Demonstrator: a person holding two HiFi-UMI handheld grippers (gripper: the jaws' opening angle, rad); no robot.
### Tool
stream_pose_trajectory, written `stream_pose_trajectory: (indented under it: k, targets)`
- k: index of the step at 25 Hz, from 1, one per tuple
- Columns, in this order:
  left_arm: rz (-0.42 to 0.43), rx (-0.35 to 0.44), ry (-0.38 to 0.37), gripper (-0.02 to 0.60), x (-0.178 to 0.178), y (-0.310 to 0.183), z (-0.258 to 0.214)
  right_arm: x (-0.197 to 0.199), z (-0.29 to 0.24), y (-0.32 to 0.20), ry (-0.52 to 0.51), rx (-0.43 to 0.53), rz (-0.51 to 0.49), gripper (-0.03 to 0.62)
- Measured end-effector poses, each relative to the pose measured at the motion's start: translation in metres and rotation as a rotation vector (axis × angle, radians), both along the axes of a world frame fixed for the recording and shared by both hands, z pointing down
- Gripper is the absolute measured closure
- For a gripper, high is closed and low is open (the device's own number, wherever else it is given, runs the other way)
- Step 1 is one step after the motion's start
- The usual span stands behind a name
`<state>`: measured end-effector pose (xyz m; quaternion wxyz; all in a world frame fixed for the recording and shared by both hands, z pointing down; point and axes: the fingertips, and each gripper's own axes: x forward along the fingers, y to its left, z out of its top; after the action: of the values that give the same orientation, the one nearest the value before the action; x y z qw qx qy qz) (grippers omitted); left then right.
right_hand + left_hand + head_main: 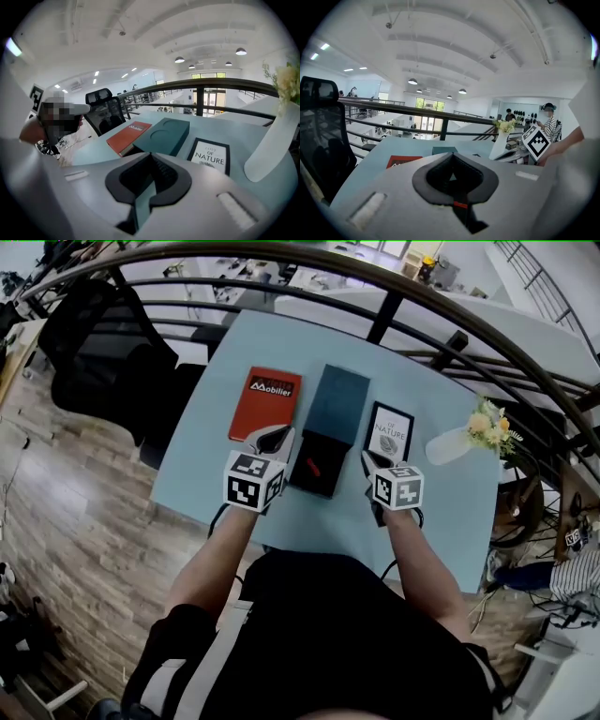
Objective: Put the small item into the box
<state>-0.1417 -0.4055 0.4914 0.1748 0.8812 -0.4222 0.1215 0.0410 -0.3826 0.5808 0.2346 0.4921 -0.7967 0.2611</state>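
A black open box [328,451] lies on the light blue table [202,479], with a small red item [314,468] inside it. Its teal lid [337,401] lies just beyond, also visible in the right gripper view [161,136]. My left gripper [275,437] rests at the box's left side, its jaws shut and empty [452,154]. At the box's right side my right gripper [368,461] is likewise shut on nothing [150,154]. Both point away from me across the table.
A red book [266,402] lies left of the lid. A black "Of Nature" book [388,432] lies right of it. A white vase [450,444] with flowers [492,423] stands at the right. A railing [394,310] runs behind the table; black chairs [103,343] stand far left.
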Motion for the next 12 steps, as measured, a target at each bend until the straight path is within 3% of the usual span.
stream_pose_trajectory:
  k: [12]
  targets:
    - [-0.013, 0.103, 0.012, 0.575, 0.022, -0.006, -0.067, 0.049, -0.113, -0.002, -0.166, 0.276, 0.057, 0.594]
